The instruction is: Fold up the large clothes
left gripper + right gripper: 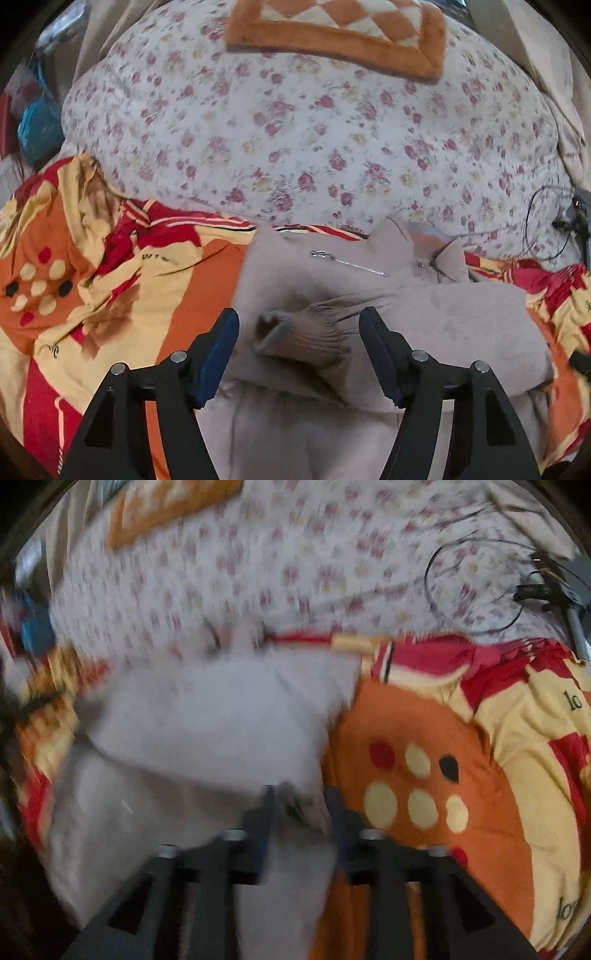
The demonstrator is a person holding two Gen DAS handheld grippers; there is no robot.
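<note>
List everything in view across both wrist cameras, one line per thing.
jacket: one, grey-beige, spread on the patterned sheet in front of both grippers
ribbed cuff: one, grey-beige, end of a sleeve lying across the jacket, between the left gripper's fingers
zipper: one, silver, on the jacket's upper part
patterned sheet: one, orange, red and cream with dots, under the jacket
floral quilt: one, white with pink roses, bunched behind the jacket
plush mat: one, orange and cream diamonds, on top of the quilt
cable: one, black, looped on the quilt at far right
left gripper: one, black with blue pads, open
right gripper: one, black, blurred, closed on the jacket's edge
</note>
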